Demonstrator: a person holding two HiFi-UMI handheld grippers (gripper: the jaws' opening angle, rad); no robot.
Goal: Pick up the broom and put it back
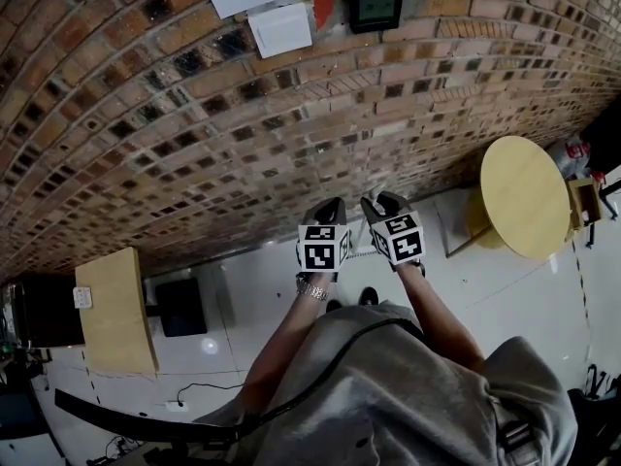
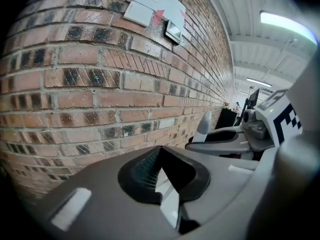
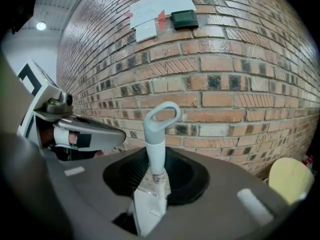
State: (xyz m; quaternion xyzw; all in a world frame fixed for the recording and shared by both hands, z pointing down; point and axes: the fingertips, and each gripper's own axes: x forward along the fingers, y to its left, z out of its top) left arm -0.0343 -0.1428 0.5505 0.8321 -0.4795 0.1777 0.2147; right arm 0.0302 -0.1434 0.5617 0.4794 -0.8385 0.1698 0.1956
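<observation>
**Right claw** [image 3: 157,159]: closed on the broom handle [image 3: 159,134], with black pads bearing on the shaft from both sides. The handle is a smooth, pale grey tube of round section. It ends in a moulded oval hanging loop [image 3: 162,116], and a narrow printed band circles the shaft low down, between the pads. In the right gripper view it rises out of the claw, loop end up, in front of the brick wall [image 3: 225,84]. The broom's head shows in no view.

**Left claw** [image 2: 159,151]: jaws meet at the tips with nothing between them. One pad shows a fine mesh texture. The claw faces the brick wall, just beside the right claw.

**Brick wall:** rough red-brown courses with darker, mottled bricks and pale mortar joints.
- High on it are white sheets [image 3: 155,6] fixed with red tape, a square white plate [image 3: 146,31] and a small black rectangular display [image 3: 184,19].
- At its foot, to the right, is a round yellow tabletop [image 1: 524,197], smooth-faced, on a glossy white floor [image 1: 252,289].
</observation>
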